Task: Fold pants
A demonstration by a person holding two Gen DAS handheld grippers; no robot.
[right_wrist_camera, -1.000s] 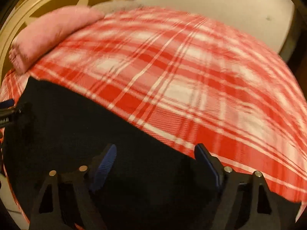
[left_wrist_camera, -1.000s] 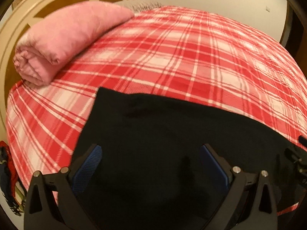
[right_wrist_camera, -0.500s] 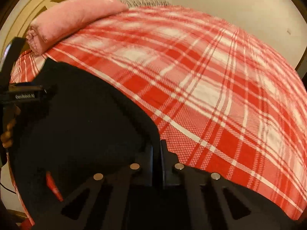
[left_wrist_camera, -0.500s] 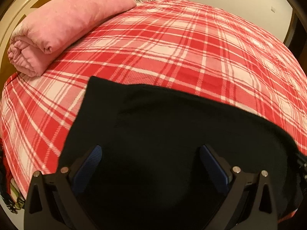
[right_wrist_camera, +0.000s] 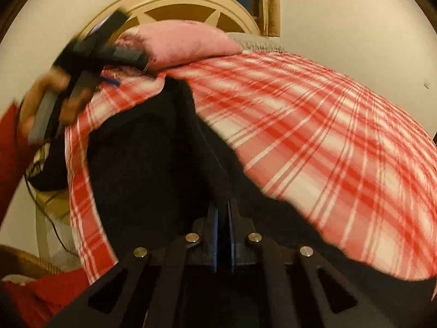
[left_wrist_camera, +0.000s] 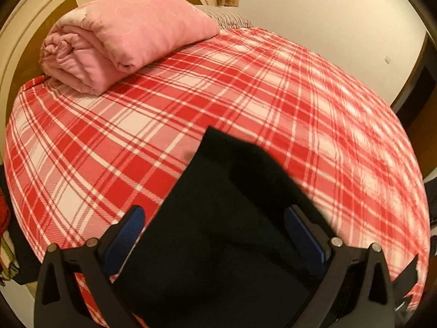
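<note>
Changed: right gripper (right_wrist_camera: pixel 224 218) now pinched together on black cloth, was spread a second ago; pants pulled into a narrower strip.
Hand (right_wrist_camera: pixel 46 101): far left of right wrist view, blurred, holding the left gripper's handle.
Left gripper (left_wrist_camera: pixel 215 227): jaws wide apart, blue pads (left_wrist_camera: pixel 128 235) either side of the cloth, not pressing.
Pants (left_wrist_camera: pixel 218 232): black, on red plaid bedspread (left_wrist_camera: pixel 273 95), near its front edge.
Pink blanket (left_wrist_camera: pixel 123 35): rolled, by headboard (left_wrist_camera: pixel 19 41).

My black pants (left_wrist_camera: pixel 218 232) lie on the red plaid bedspread (left_wrist_camera: pixel 109 142), one folded layer raised off it, a squared corner pointing toward the pink blanket (left_wrist_camera: pixel 123 35).
</note>
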